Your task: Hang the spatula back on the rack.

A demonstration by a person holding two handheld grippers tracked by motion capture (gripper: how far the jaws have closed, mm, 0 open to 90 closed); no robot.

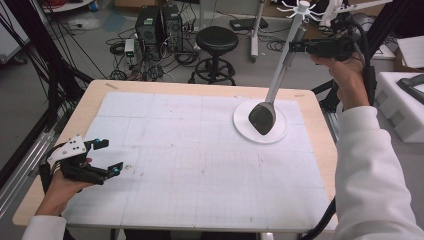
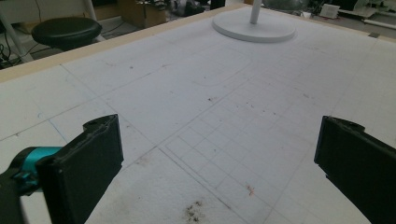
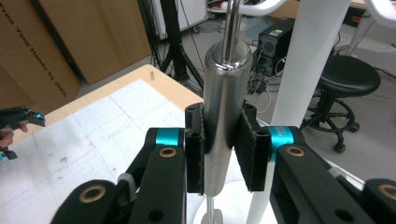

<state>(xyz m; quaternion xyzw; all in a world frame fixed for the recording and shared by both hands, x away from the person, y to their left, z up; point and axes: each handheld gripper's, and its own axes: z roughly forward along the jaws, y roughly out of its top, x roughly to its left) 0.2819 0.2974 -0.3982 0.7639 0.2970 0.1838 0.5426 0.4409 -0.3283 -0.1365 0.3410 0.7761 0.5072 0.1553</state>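
A white utensil stand (image 1: 280, 131) with a round base and a tall pole (image 1: 299, 22) topped by hooks stands on the table's right side. My right gripper (image 1: 296, 47) is held high beside the pole, shut on the steel handle (image 3: 223, 93) of a ladle. The ladle's dark bowl (image 1: 262, 118) hangs low over the stand's base. In the right gripper view the white pole (image 3: 317, 60) rises just behind the handle. My left gripper (image 1: 104, 157) rests open near the table's front left corner, nothing between its pads (image 2: 88, 163). Far ahead of it stands the stand's base (image 2: 254, 29).
A white gridded mat (image 1: 190, 160) covers most of the wooden table (image 1: 90, 100). A black stool (image 1: 216, 40) stands on the floor behind the table, among computer boxes and cables. Cardboard boxes (image 3: 42, 42) stand to the left in the right gripper view.
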